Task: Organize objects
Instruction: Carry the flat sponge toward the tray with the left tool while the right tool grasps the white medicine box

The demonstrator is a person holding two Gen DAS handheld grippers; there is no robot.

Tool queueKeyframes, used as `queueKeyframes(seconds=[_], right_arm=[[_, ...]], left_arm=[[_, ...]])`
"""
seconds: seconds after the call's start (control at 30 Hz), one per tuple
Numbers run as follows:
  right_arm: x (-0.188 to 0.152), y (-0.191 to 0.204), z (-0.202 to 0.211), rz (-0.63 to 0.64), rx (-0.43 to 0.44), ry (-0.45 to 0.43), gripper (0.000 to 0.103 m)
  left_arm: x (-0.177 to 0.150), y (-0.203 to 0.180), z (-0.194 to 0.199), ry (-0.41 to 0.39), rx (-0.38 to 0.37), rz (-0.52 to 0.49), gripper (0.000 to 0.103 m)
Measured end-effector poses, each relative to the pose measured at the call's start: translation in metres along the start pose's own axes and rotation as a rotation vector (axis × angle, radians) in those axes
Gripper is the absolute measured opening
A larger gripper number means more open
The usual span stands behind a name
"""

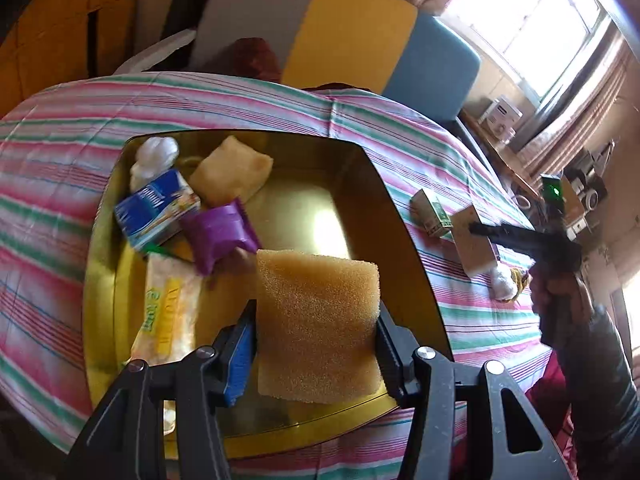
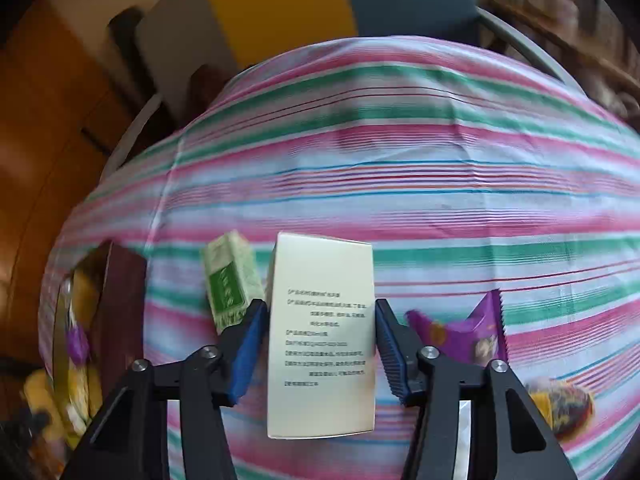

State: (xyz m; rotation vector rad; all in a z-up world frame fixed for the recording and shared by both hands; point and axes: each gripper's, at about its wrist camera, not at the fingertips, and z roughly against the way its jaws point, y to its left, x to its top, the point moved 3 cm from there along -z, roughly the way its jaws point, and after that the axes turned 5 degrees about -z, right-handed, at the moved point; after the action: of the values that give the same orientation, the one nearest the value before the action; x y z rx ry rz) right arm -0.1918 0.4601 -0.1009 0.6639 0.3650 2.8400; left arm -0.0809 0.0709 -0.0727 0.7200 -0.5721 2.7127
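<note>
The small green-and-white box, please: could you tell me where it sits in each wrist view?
Left wrist view: the small green-and-white box lies right of centre on the striped cloth, right of the gold tray.
Right wrist view: it lies left of centre, just left of the cream box.
Shared landmark: the cream box.

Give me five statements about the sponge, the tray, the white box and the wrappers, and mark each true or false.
1. The left gripper holds a sponge above the gold tray. True.
2. The tray is empty. False: a blue carton, a purple wrapper and other items lie in it.
3. The white box sits between the right gripper fingers. True.
4. The small green box lies in the tray. False: it lies on the striped cloth.
5. The cloth is plain white. False: it is striped pink, green and white.
</note>
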Motion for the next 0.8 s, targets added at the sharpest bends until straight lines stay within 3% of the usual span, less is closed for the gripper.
queueKeyframes(seconds=[0.33,0.57,0.8], right_arm=[[-0.078,0.039,0.008,0.209,-0.1,0.072,0.05],[-0.092,0.022,0.002,0.137,-0.052,0.062,0.05],[-0.103,0.031,-0.007,0.206,-0.131,0.07,0.05]], left_arm=[[-0.018,-0.002,0.016,-0.027,0.001,-0.012,0.054],[-0.041,0.02,0.038,-0.063,0.073,0.012,0.054],[-0.061,0.045,0.045,-0.058,0.104,0.072,0.054]])
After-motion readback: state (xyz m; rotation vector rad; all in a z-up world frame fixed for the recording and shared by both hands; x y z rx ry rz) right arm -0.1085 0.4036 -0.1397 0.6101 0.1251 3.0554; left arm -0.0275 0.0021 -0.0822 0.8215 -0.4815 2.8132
